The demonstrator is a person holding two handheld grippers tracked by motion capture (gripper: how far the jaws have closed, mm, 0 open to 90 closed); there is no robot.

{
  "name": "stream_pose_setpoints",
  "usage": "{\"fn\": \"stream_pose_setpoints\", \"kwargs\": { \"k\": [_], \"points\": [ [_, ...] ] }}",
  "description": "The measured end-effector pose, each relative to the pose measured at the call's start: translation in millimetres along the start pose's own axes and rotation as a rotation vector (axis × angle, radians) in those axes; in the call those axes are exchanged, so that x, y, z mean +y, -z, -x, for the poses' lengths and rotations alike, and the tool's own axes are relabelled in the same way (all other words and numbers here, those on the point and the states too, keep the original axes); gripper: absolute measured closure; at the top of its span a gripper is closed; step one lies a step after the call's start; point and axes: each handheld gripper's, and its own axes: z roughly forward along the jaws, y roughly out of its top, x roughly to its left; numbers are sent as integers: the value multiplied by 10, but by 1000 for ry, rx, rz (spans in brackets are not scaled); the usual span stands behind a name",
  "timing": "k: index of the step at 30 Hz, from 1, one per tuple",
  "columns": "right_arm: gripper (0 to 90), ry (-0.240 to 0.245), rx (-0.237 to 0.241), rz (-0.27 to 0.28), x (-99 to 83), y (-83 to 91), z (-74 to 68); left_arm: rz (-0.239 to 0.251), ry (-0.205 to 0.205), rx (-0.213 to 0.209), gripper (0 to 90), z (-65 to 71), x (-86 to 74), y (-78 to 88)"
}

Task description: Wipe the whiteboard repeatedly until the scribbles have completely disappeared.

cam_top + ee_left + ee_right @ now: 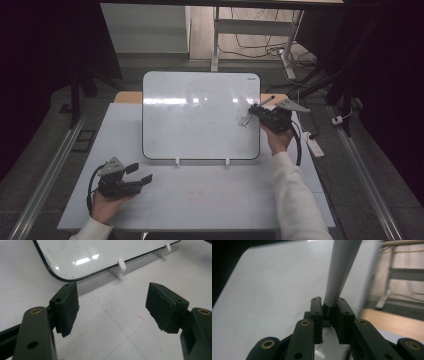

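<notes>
So the right gripper [256, 111] is up at the right edge of the whiteboard [200, 115], and its jaws are clamped tight on a marker [266, 100]; in the right gripper view you can see the grey barrel of that marker [342, 270] pinched between the two black pads [317, 312], sticking up and away from the gripper [329, 311] with the board surface [274, 297] behind it; that view is pretty blurry along the right side, so no idea about the marker's tip from there. From the high view the marker pokes out up and to the right of the jaws, and there's a small dark scribble [244, 120] on the board just left of the gripper, near the board's right edge about halfway up; can't tell if the marker is actually touching the board right now.

The whiteboard itself stands tilted on two little white feet [176, 161] on the pale table [200, 200], roughly in the middle and toward the far side; rest of the board looks blank apart from ceiling light reflections.

The left gripper [141, 173] sits low on the table's near left corner, well apart from the board, held in the person's left hand [106, 204]; its jaws stand wide apart with nothing between them; in the left gripper view [112, 307] the two pads [66, 307] frame bare tabletop, with the board's bottom corner [75, 260] and one foot [120, 267] just beyond.
</notes>
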Motion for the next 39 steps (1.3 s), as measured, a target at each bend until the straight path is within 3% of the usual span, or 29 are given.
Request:
{"fn": "stream_pose_setpoints", "kwargs": {
  "k": [2, 3, 6, 8, 9, 12, 14, 16, 18, 20, 22, 23, 25, 26, 27, 29, 31, 32, 35, 37, 39],
  "points": [
    [784, 55, 27, -34, -66, -16, -105, -3, -4, -2, 278, 11, 2, -6],
    [784, 52, 27, -34, -63, -3, -86, -4, -6, -2, 278, 19, 2, -6],
    [784, -15, -57, 33, 11, 87, 109, 1, -7, 1, 278, 33, 0, 10],
    [784, -47, -67, 54, 39, 113, 187, 5, -3, 3, 278, 29, 1, 16],
    [784, -37, -75, 55, 33, 105, 165, 5, -1, 2, 278, 23, 2, 13],
    [784, -20, 6, 13, -54, 27, 0, -3, -1, 3, 278, 10, 3, -6],
    [784, 21, 36, -16, -114, -15, -110, -4, -3, 1, 278, 17, 4, -12],
    [785, 19, 31, -12, -95, 1, -74, -2, -6, -1, 278, 28, 3, -1],
    [784, -6, -41, 27, -40, 74, 39, 4, -5, 3, 278, 31, -1, 16],
    [784, -42, -63, 49, -14, 128, 140, 9, 0, 1, 278, 18, -1, 24],
    [784, -45, -49, 43, -51, 111, 83, 7, 3, 3, 278, 6, 1, 12],
    [784, -31, -14, 24, -91, 73, 11, 5, 3, 1, 278, 2, 2, 3],
    [784, 20, 37, -15, -164, -5, -149, 0, 1, 0, 278, 8, 6, -9],
    [785, 44, 29, -20, -165, -15, -185, -1, -2, -1, 278, 15, 6, -10],
    [784, 43, 28, -20, -140, -14, -162, -1, -4, -1, 278, 23, 6, -7],
    [784, -6, -18, 27, -80, 16, -55, 2, -6, 0, 278, 35, 4, 5],
    [785, -34, -27, 42, -47, 13, -4, 7, -1, 2, 278, 29, 3, 13],
    [785, -33, -21, 35, -58, -3, -35, 7, 3, 2, 278, 20, 3, 9],
    [784, 20, 62, -22, -156, -80, -213, 1, 8, -2, 278, 7, 7, -12],
    [785, 42, 68, -34, -139, -93, -214, -2, 0, -2, 278, 17, 9, -16],
    [785, 2, 20, 14, -70, -68, -107, 0, -2, -2, 278, 32, 6, -6]
  ]
}}
